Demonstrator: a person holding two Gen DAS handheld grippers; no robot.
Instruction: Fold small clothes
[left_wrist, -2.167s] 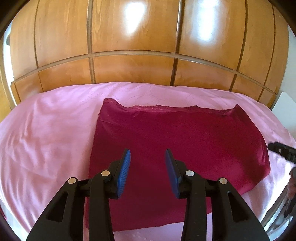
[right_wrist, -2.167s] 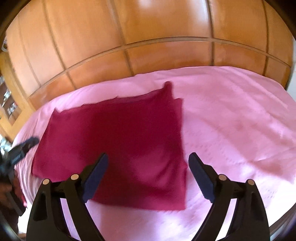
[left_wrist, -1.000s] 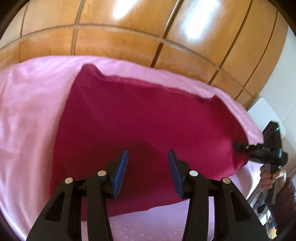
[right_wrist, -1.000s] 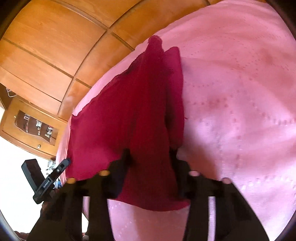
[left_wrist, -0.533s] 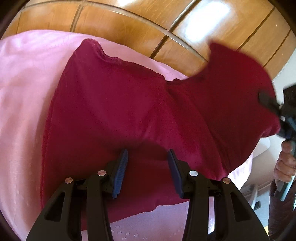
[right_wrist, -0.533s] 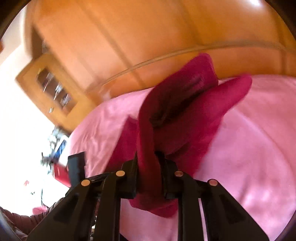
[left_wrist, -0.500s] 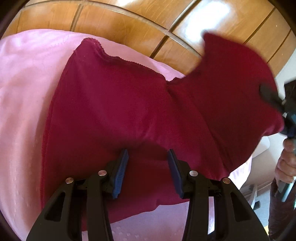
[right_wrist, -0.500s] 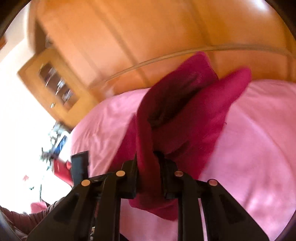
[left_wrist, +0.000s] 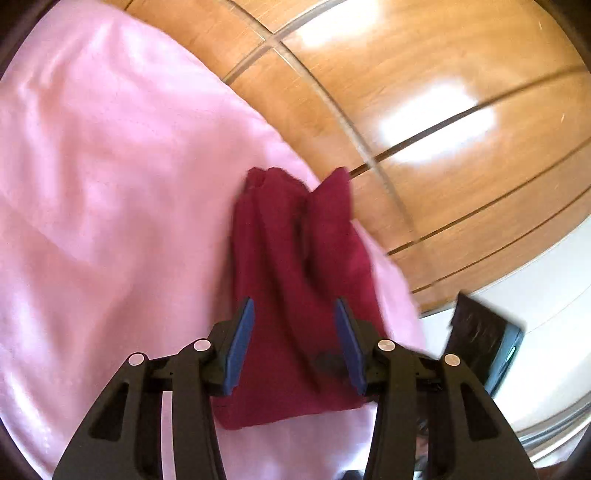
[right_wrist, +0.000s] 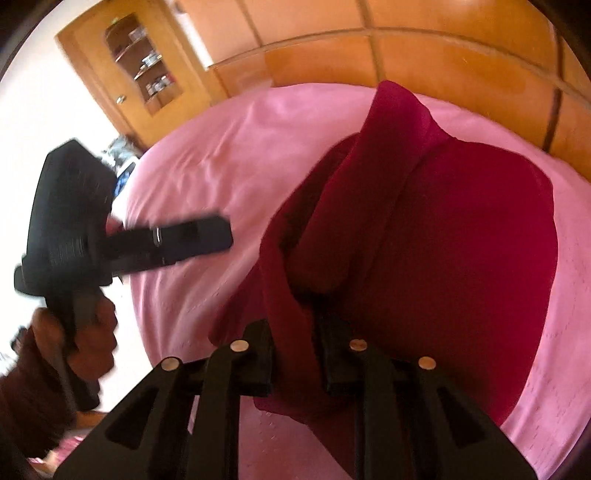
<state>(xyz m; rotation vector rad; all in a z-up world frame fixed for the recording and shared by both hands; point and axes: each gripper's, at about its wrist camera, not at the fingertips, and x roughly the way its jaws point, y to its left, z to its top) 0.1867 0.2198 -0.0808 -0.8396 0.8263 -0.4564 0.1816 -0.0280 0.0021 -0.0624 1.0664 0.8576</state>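
Observation:
A dark red garment (left_wrist: 295, 258) lies doubled over in a narrow bundle on the pink bedsheet (left_wrist: 110, 184). My left gripper (left_wrist: 294, 332) hovers over its near end. Its blue pads (left_wrist: 240, 339) stand apart from the cloth and its jaws are opening. In the right wrist view the garment (right_wrist: 461, 240) has a raised fold. My right gripper (right_wrist: 297, 354) pinches that fold, which fills the gap between the fingers, and its jaws are starting to open. The left gripper (right_wrist: 218, 236) shows there at the left, held by a hand (right_wrist: 88, 332).
A glossy wooden panelled wall (left_wrist: 443, 110) runs along the bed's far side. A wooden cabinet (right_wrist: 140, 55) with glass shelves stands at the far left. A white surface (left_wrist: 546, 295) lies beyond the bed's right edge, with the other gripper's black body (left_wrist: 480, 332) before it.
The right gripper closed on the garment's right edge, lifted it and carried it leftward over the rest, so the flat cloth became a narrow bundle. The left gripper swung sideways and its jaws widened slightly.

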